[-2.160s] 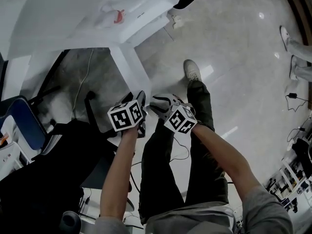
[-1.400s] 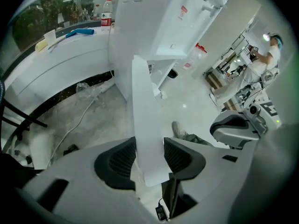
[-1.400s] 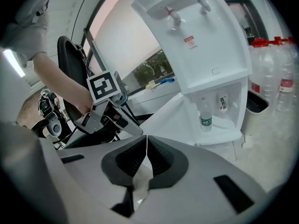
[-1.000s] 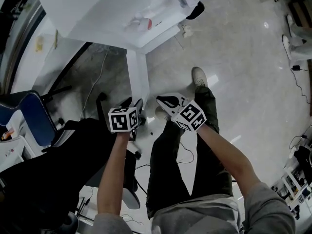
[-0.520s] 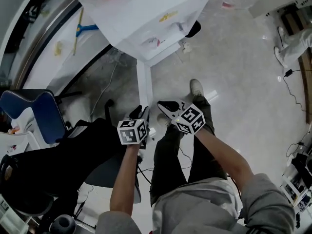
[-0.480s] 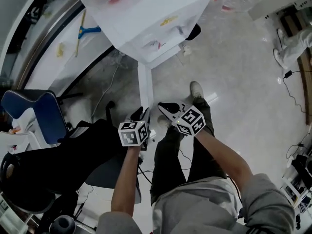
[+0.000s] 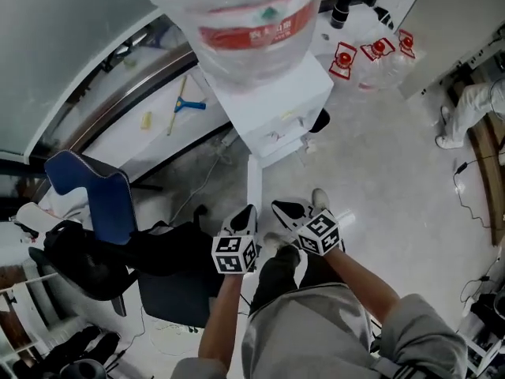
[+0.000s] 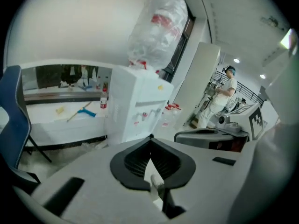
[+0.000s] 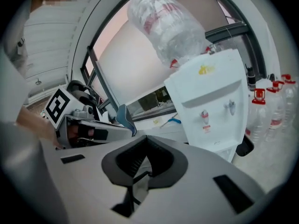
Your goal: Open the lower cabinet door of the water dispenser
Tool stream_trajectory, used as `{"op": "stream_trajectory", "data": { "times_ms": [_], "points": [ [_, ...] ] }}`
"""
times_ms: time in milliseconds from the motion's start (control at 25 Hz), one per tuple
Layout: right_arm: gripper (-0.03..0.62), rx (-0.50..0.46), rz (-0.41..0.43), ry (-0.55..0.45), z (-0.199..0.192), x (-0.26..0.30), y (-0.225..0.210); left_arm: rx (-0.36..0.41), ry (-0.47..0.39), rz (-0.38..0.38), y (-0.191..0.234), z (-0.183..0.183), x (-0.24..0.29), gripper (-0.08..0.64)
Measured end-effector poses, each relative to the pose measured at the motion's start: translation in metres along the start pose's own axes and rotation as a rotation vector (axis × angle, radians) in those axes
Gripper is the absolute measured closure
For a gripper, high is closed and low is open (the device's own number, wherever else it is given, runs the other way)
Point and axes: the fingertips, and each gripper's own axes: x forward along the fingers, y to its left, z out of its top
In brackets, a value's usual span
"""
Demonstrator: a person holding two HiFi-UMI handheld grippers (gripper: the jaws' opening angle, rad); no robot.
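Upper centre of the head view, the dispenser [image 7: 280,113] is seen from above, under its inverted bottle [image 7: 252,22]; its lower door cannot be seen there. The right tool view alone gives the front panel with two taps [image 9: 204,115], but the tool's body cuts off the lower door, so its state cannot be made out. The left tool view shows the dispenser at an angle, with its lower part hidden too. That view alone shows a person [image 8: 219,101] in white at right.

The left tool [image 7: 246,213] has just been closing and its jaws now meet on nothing. The right tool [image 7: 288,209] is likewise closed and empty. Both sit at lower centre, apart from the dispenser.
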Motion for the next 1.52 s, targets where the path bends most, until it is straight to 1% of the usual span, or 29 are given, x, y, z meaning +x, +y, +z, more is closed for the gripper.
{"op": "stream_trajectory", "data": {
  "times_ms": [120, 280, 400, 560, 720, 840, 960, 1120, 1320, 1520],
  "points": [
    [0.58, -0.053, -0.002, -0.038, 0.038, -0.017, 0.023, 0.049, -0.08, 0.01, -0.016, 0.037, -0.027, 0.552],
    [0.58, -0.119, -0.018, -0.094, 0.088, -0.047, 0.046, 0.064, -0.194, 0.01, -0.041, 0.083, -0.057, 0.552],
    [0.58, -0.145, -0.037, -0.134, 0.115, -0.067, 0.064, 0.092, -0.262, 0.0, -0.059, 0.107, -0.08, 0.552],
    [0.581, -0.168, -0.033, -0.198, 0.142, -0.081, 0.087, 0.158, -0.335, 0.009, -0.069, 0.131, -0.111, 0.552],
    [0.581, -0.231, -0.024, -0.277, 0.164, -0.093, 0.107, 0.203, -0.415, 0.004, -0.082, 0.15, -0.137, 0.552],
    [0.583, -0.281, -0.03, -0.35, 0.181, -0.104, 0.12, 0.209, -0.465, -0.01, -0.091, 0.159, -0.152, 0.552],
    [0.583, -0.303, -0.033, -0.401, 0.195, -0.112, 0.129, 0.218, -0.506, -0.015, -0.098, 0.169, -0.161, 0.552],
    [0.583, -0.325, -0.035, -0.428, 0.203, -0.119, 0.137, 0.232, -0.553, -0.019, -0.106, 0.181, -0.17, 0.552],
    [0.583, -0.34, -0.037, -0.454, 0.21, -0.123, 0.143, 0.285, -0.599, -0.025, -0.118, 0.191, -0.179, 0.552],
    [0.583, -0.377, -0.045, -0.486, 0.217, -0.128, 0.146, 0.338, -0.637, -0.021, -0.127, 0.196, -0.186, 0.552]
  ]
}}
